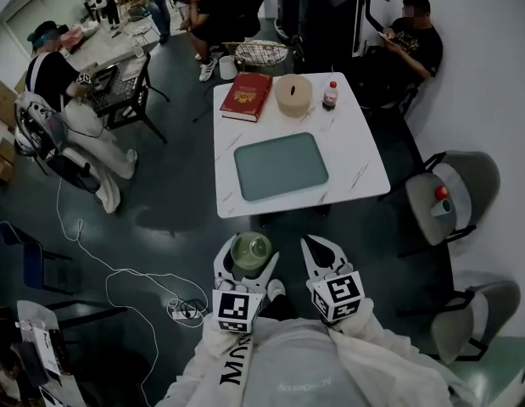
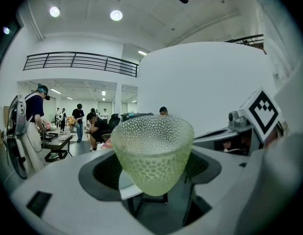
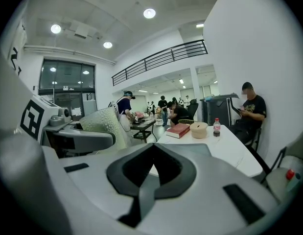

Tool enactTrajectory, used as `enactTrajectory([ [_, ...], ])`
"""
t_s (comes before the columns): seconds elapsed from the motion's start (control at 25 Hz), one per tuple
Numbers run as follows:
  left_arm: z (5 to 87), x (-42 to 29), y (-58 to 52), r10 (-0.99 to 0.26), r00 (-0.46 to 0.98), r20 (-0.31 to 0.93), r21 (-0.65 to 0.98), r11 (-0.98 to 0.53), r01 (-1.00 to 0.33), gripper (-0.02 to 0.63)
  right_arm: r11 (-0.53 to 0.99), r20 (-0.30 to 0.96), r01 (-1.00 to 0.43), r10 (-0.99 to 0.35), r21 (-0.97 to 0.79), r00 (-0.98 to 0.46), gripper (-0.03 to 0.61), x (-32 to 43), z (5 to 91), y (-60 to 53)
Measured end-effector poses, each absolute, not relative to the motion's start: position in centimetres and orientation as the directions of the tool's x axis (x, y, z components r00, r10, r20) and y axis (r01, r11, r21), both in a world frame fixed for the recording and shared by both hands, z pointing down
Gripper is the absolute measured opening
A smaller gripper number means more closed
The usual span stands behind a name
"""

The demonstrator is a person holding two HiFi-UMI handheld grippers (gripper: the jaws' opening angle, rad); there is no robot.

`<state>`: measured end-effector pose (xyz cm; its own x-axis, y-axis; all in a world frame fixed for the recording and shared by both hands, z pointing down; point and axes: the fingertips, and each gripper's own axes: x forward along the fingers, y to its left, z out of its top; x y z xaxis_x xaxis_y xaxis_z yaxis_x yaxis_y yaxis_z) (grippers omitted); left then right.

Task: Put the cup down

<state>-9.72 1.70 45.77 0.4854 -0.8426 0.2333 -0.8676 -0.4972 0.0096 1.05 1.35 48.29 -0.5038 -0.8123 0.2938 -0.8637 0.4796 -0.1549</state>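
Observation:
A pale green, dimpled glass cup (image 1: 251,250) is held upright between the jaws of my left gripper (image 1: 248,257), in front of the white table's near edge (image 1: 304,203) and off it. In the left gripper view the cup (image 2: 152,152) fills the middle, clamped at both sides. My right gripper (image 1: 324,256) hovers beside it on the right, shut with its jaws meeting and nothing between them (image 3: 150,166). The cup also shows at the left of the right gripper view (image 3: 103,124).
On the table lie a grey-green tray (image 1: 281,165), a red book (image 1: 246,96), a round tan container (image 1: 293,95) and a small bottle (image 1: 330,96). Grey chairs (image 1: 449,195) stand to the right. Several people sit or stand at the back and left. Cables (image 1: 118,278) lie on the floor.

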Motion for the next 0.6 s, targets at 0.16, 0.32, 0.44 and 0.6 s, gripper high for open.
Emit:
enactTrajectory([
  [0.16,45.4,-11.2,-0.3,-0.847,0.487,0.213,0.006,-0.497,-0.868,0.385,0.477,0.286,-0.867,-0.819,-0.142,-0.498,0.005,-0.3,48.0,-0.7],
  [0.32,45.5,-13.0,-1.7,-0.852,0.483,0.205,0.006,-0.492,-0.871,0.385,0.483,0.274,-0.866,-0.822,-0.132,-0.500,0.005,-2.1,47.7,-2.5],
  [0.44,45.8,-14.3,-2.4,-0.857,0.474,0.205,0.012,-0.482,-0.876,0.385,0.486,0.271,-0.864,-0.821,-0.131,-0.502,0.005,-3.1,47.7,-3.1],
  [0.6,45.6,-15.4,-2.7,-0.864,0.461,0.202,0.011,-0.469,-0.883,0.385,0.489,0.280,-0.863,-0.816,-0.129,-0.505,0.005,-3.9,47.8,-3.5],
])
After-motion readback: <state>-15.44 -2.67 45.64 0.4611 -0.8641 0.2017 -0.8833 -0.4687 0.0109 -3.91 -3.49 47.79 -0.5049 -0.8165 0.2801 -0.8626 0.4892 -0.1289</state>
